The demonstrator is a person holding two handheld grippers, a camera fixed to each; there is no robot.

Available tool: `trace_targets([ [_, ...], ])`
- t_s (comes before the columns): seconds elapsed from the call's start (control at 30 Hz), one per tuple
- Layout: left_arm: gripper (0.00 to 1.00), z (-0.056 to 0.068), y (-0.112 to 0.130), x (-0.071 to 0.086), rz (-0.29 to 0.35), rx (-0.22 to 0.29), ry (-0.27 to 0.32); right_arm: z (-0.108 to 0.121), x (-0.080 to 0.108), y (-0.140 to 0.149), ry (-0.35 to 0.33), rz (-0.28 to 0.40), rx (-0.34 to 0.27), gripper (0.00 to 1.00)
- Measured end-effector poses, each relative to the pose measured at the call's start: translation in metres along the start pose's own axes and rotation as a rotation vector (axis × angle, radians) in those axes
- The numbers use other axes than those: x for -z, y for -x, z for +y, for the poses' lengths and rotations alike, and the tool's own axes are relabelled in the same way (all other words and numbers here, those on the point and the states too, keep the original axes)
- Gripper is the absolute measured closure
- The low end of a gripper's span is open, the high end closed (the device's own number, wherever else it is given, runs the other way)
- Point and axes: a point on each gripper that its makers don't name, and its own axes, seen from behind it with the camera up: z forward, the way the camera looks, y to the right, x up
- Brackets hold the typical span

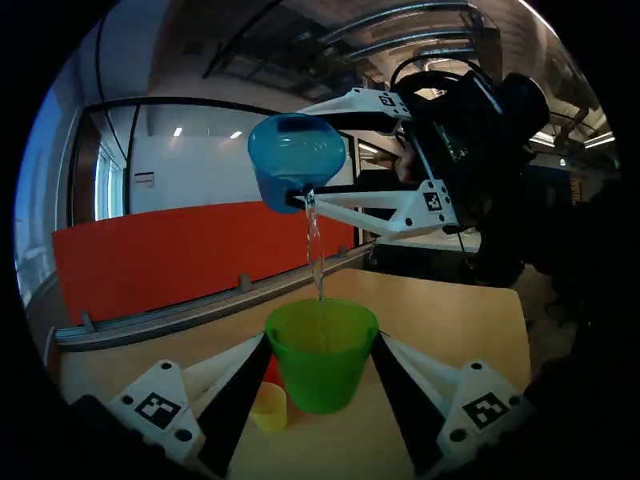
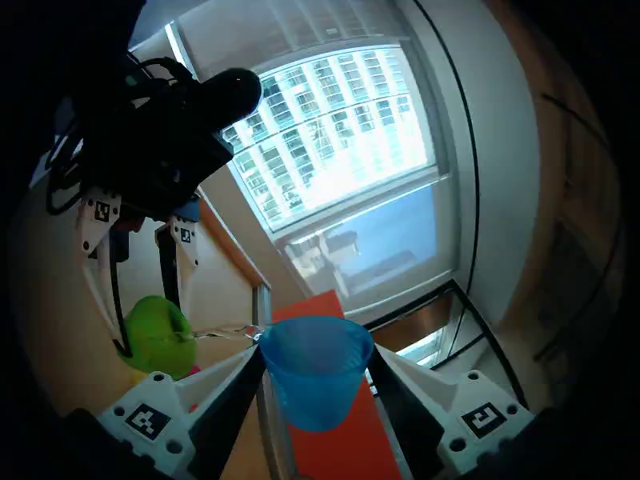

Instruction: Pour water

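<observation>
Over a wooden table (image 1: 464, 320) edged by an orange partition (image 1: 176, 256), the right gripper (image 2: 316, 364) clamps a tilted blue cup (image 1: 294, 160) directly above the green cup (image 1: 322, 360). Water (image 1: 314, 248) streams into that cup, which the left gripper (image 1: 320, 348) clasps, with bare tabletop to its right.

Blue cup (image 1: 296, 160), translucent plastic with water pooled inside, is up high and tipped steeply. A thin clear stream of water (image 1: 314, 248) falls straight from its lip into the green cup (image 1: 322, 356), upright directly below, landing near the middle of its open mouth.
</observation>
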Motion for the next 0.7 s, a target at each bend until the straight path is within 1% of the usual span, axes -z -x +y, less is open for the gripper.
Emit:
trace_targets([
  [0.4,0.14,0.0001,-0.0024,-0.0012,0.004,0.001,0.002,0.0042,0.0005,-0.0017,0.009,0.001,0.037,0.09],
  [0.7,0.14,-0.0001,-0.0041,-0.0006,0.008,0.0,0.0,0.0102,0.0005,-0.0054,0.019,0.001,0.077,0.09],
])
